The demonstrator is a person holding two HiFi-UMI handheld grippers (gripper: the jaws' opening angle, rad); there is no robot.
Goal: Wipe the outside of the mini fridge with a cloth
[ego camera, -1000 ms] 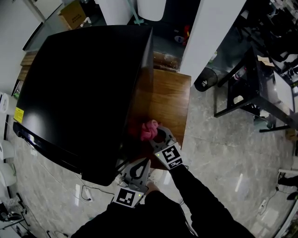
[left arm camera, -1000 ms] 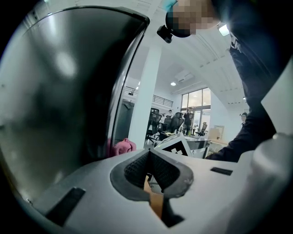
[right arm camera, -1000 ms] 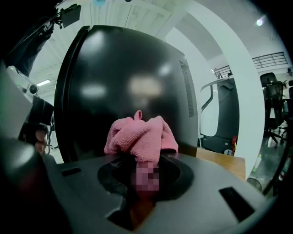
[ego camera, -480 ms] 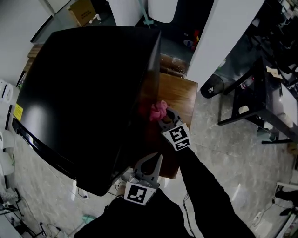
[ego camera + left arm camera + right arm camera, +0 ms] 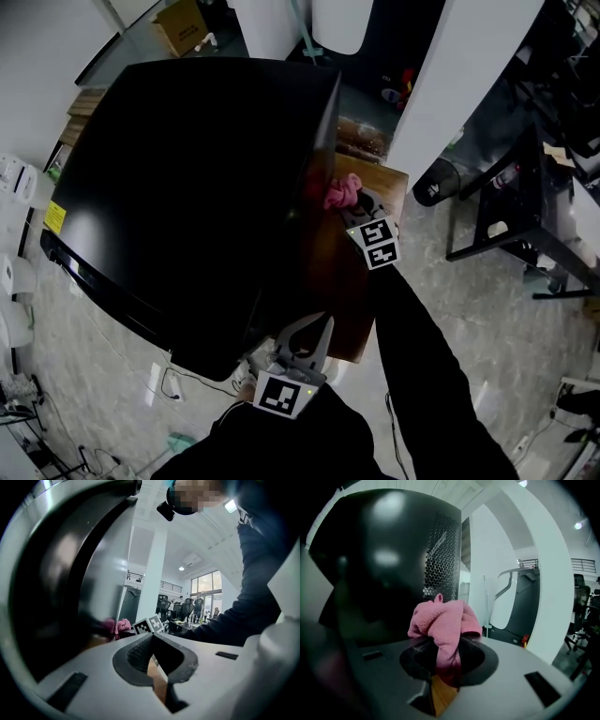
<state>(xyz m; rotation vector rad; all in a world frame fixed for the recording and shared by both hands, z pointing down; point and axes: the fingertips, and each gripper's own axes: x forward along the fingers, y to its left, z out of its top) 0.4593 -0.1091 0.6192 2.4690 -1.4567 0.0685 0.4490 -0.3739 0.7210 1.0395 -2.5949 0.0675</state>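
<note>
Closest to the person, at the bottom middle of the head view, the left gripper (image 5: 317, 328) has its grey jaws pressed together with nothing between them (image 5: 151, 638). It hangs just off the lower right corner of the fridge. The only print on it is a black-and-white square marker, no words.

Further up, right of centre, the right gripper (image 5: 360, 208) is clamped on a crumpled pink terry cloth (image 5: 343, 192). Its own view shows the cloth bunched up out of the jaws (image 5: 443, 620). The cloth sits right up against the right side wall of the glossy black mini fridge (image 5: 187, 178), near the back corner. There's a pink reflection in the panel, but I can't tell if it's actually touching.

The fridge stands on a brown wooden table (image 5: 384, 184). There's a small yellow sticker (image 5: 54, 217) at the fridge's left edge, and the writing is too small to read.

Way back at the upper left is a brown cardboard box (image 5: 183, 21), with no legible print.
</note>
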